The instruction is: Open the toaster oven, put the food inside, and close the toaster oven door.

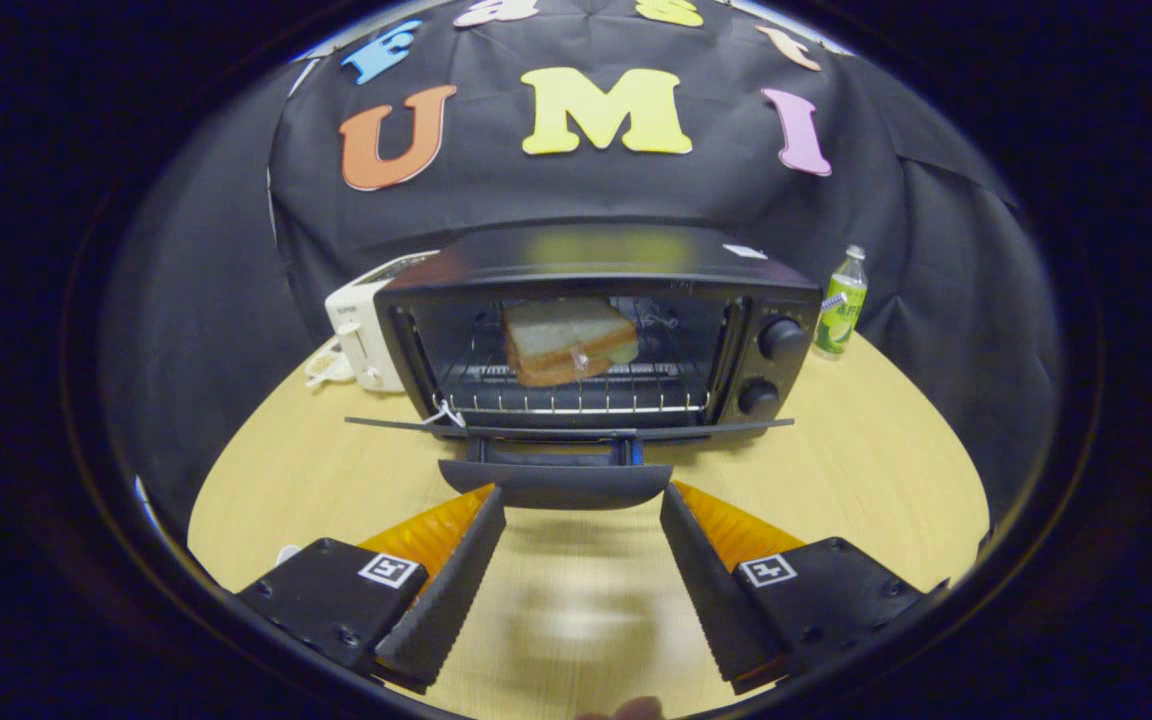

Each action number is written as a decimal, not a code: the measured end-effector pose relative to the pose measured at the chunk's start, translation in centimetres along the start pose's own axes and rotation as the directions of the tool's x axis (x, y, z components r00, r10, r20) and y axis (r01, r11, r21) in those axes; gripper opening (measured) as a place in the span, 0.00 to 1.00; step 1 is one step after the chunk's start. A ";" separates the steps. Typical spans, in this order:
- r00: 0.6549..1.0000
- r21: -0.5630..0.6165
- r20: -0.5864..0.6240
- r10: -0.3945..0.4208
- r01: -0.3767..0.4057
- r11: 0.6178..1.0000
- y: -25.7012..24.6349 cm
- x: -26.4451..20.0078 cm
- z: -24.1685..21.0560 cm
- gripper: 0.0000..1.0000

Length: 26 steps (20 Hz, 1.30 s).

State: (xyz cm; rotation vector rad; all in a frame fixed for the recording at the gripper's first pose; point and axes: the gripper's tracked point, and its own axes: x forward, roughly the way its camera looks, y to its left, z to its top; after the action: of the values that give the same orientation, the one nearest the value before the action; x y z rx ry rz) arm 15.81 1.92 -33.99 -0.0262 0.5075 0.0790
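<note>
Sandwich (pixel 568 342) sits on rack inside toaster oven (pixel 596 330), door (pixel 561 462) down; tool (pixel 581 510) spread wide, empty, flanking door handle.

The toaster oven (pixel 596 330) stands on the table (pixel 866 470) directly ahead of the gripper (pixel 581 500). Its door (pixel 566 428) lies folded down toward the spread fingers, the door handle (pixel 556 483) just beyond their tips. The sandwich (pixel 568 341) rests on the rack (pixel 576 385) inside. A toaster (pixel 361 325) stands beside the oven's left, a bottle (pixel 841 302) to its right.

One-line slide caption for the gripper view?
Sandwich on the rack, oven door down, open gripper at its handle.
</note>
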 end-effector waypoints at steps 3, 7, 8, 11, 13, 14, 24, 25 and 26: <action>0.999 -0.010 0.034 -0.008 0.009 1.000 0.1 0.2 1.9 1.00; 0.997 -0.013 0.078 0.004 -0.003 1.000 0.3 -1.1 4.1 1.00; 0.995 -0.015 0.097 0.004 -0.003 1.000 0.3 -1.8 5.0 1.00; 0.988 -0.010 0.153 0.002 -0.001 1.000 -0.3 -4.6 8.2 1.00; 0.982 0.008 0.191 -0.007 0.006 1.000 -0.8 -7.2 10.5 1.00; 0.977 0.014 0.212 -0.008 0.005 1.000 -0.9 -8.8 11.5 1.00; 0.880 0.033 0.474 -0.015 -0.001 0.999 -0.3 -26.2 23.5 1.00; 0.870 0.032 0.493 -0.014 -0.002 0.999 0.0 -27.8 24.1 1.00; 0.862 0.034 0.507 -0.012 -0.006 0.999 0.4 -29.2 24.7 1.00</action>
State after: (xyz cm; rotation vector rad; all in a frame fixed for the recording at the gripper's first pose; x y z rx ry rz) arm 2.33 1.36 1.79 0.0285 -0.0233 0.0703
